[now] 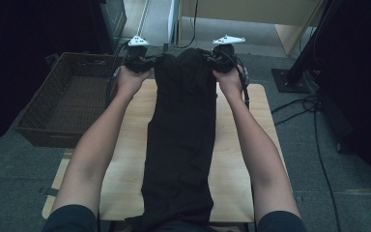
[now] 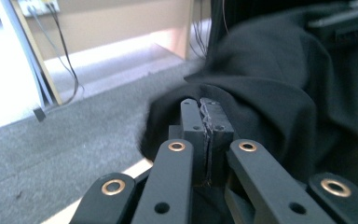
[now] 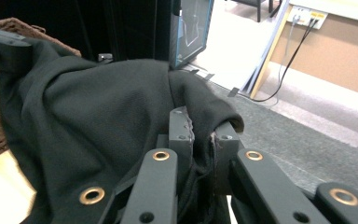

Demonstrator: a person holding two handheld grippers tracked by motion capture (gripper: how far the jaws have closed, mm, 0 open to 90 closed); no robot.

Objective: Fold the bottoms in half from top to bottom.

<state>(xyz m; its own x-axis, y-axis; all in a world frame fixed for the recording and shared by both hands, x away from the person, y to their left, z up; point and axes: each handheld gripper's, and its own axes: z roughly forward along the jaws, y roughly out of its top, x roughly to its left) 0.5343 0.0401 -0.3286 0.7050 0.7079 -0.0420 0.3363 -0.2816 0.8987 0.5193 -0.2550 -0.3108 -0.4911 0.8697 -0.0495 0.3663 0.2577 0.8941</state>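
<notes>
A long black garment (image 1: 181, 135) hangs down over the wooden table (image 1: 125, 159), lifted by its far end. My left gripper (image 1: 147, 62) is shut on the garment's left top corner, and my right gripper (image 1: 211, 58) is shut on the right top corner. In the left gripper view the jaws pinch a fold of black cloth (image 2: 261, 88) at my left gripper (image 2: 205, 109). The right gripper view shows black cloth (image 3: 93, 116) clamped at my right gripper (image 3: 200, 128). Both grippers are raised above the table's far edge, with the fabric stretched between them.
A brown wicker basket (image 1: 60, 104) stands left of the table on the grey carpet. Cables (image 1: 319, 135) trail over the floor at the right, near a black stand base (image 1: 290, 79). Pale furniture (image 1: 251, 14) stands beyond the table.
</notes>
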